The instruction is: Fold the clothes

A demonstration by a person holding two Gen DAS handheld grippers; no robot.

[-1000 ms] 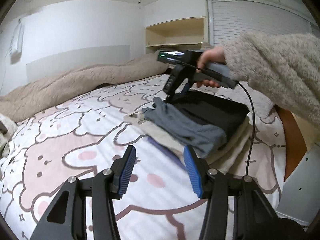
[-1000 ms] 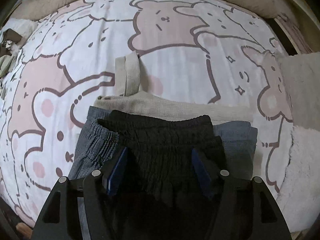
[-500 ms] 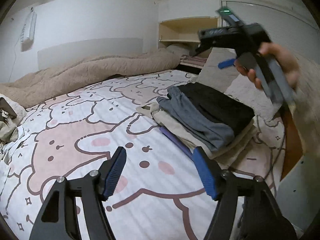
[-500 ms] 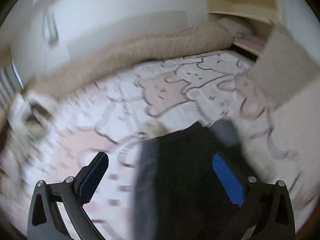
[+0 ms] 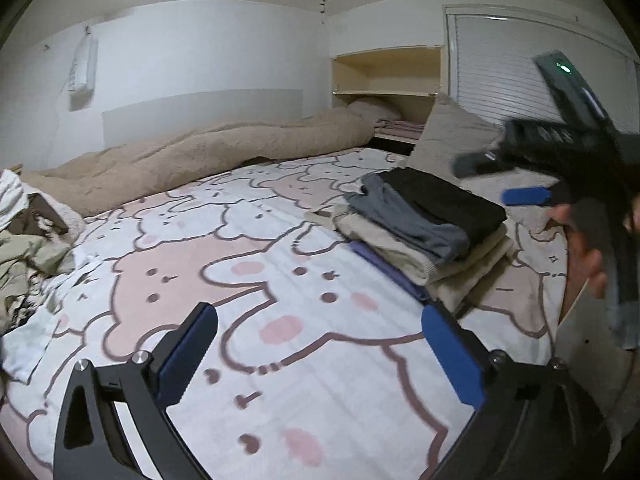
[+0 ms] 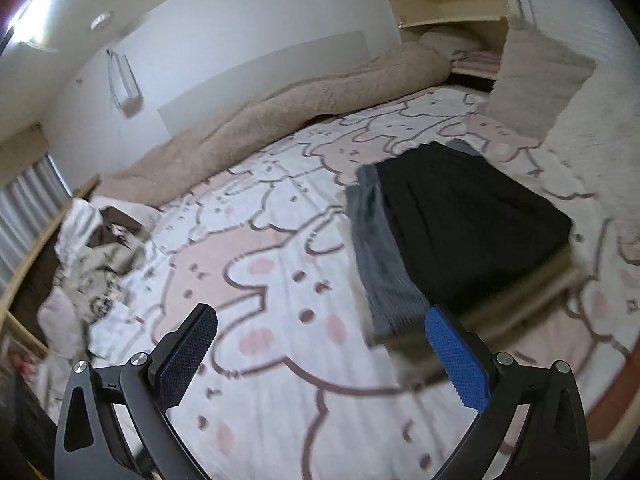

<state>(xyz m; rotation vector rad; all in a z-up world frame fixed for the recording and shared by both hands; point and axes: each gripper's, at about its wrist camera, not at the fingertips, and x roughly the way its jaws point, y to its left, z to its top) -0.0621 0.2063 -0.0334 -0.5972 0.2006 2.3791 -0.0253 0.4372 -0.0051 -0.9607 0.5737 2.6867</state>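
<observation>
A stack of folded clothes [image 5: 424, 224] lies on the right side of the bed, black on top, then grey, beige and purple; it also shows in the right wrist view [image 6: 460, 216]. A heap of unfolded clothes [image 5: 28, 256] lies at the bed's left edge, and appears in the right wrist view [image 6: 92, 256]. My left gripper [image 5: 320, 344] is open and empty above the bear-print sheet [image 5: 240, 280], short of the stack. My right gripper [image 6: 320, 348] is open and empty, lifted off the stack; in the left wrist view it hangs blurred at the right [image 5: 520, 196].
A beige duvet [image 5: 208, 156] is bunched along the far side of the bed. A beige pillow [image 5: 448, 136] leans at the head by a wall shelf [image 5: 388, 76]. A wooden bed edge [image 6: 624, 372] runs at the right.
My right gripper has let go of the black garment, opened wide and lifted back off the stack. My left gripper has opened wider and drawn back, turning left.
</observation>
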